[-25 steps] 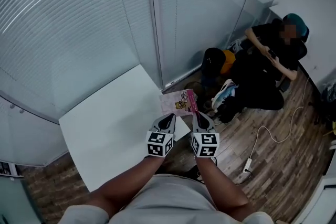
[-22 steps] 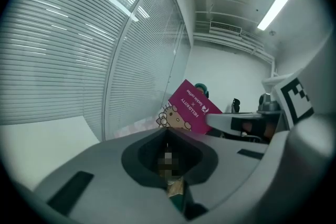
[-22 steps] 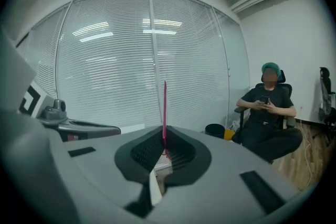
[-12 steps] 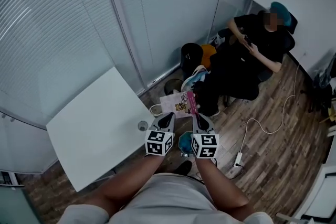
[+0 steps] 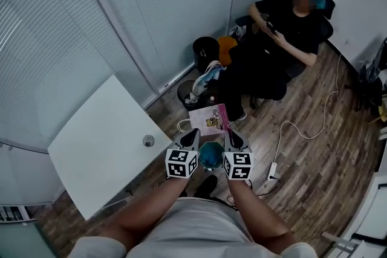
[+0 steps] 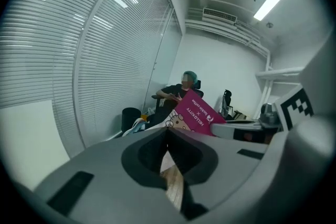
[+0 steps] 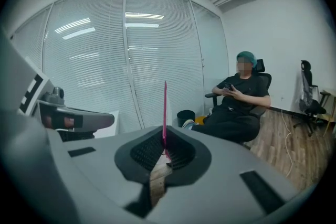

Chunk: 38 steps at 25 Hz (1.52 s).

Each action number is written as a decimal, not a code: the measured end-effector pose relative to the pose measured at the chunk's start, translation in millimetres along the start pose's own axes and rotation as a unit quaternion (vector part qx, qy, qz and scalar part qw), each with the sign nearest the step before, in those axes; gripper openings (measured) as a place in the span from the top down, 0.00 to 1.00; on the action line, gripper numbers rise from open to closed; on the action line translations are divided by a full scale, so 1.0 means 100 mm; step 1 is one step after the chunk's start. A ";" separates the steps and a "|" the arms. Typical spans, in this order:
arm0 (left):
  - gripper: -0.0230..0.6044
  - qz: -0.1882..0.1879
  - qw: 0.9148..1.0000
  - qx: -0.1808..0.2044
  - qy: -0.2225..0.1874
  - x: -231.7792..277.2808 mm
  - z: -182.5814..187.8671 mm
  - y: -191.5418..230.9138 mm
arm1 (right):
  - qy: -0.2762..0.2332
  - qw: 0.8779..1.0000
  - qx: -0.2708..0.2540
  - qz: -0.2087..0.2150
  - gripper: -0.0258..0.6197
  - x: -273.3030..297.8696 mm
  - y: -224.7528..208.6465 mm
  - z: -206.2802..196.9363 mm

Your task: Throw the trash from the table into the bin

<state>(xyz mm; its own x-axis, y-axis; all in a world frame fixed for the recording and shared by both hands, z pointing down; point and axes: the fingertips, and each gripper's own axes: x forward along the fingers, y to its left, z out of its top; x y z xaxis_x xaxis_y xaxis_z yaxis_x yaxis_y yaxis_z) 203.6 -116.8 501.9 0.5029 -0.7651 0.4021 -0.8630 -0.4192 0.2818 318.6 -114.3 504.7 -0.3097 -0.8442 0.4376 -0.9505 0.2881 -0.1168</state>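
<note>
A pink-and-white flat paper bag (image 5: 208, 118) with a cartoon print hangs upright in the air between the two tongs, past the corner of the white square table (image 5: 91, 142) and above the wooden floor (image 5: 302, 160). The right gripper (image 5: 230, 135) is clenched on the bag's pink side edge, which shows as a thin vertical line between the jaws in the right gripper view. The left gripper (image 5: 192, 135) has its jaws together and appears to nip the bag's white lower corner, though the contact itself is hard to make out. The black round bin (image 5: 205, 51) stands well apart by the glass wall, near a seated person (image 5: 284, 39). Judged from its look, the bag is light, thin and easily creased, and stiff only along its folds. It may twist in a quick carry, or tear or slide from a shallow pinch. The folded edges, taken deep between the pads, seem the soundest hold.
</note>
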 end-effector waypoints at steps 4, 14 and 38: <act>0.96 -0.009 1.000 -0.001 0.027 0.19 -0.18 0.10 | 0.030 0.999 0.005 -0.027 0.95 0.19 -0.22 -0.29; 0.96 -0.053 0.993 -0.003 0.103 0.57 -0.98 0.11 | 0.109 0.990 0.046 -0.082 0.95 0.28 -0.57 -1.26; 0.96 -0.063 0.967 -0.052 0.241 1.54 -3.16 0.62 | 0.272 0.956 0.070 -0.085 0.95 1.12 -0.89 -3.77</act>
<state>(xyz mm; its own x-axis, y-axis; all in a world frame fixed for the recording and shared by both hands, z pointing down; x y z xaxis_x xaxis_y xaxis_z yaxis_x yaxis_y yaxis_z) 242.4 -106.5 856.8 0.5887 -0.3839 0.7113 -0.7969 -0.4230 0.4313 379.3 -63.6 900.3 -0.1259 -0.5028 0.8552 -0.9920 0.0710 -0.1044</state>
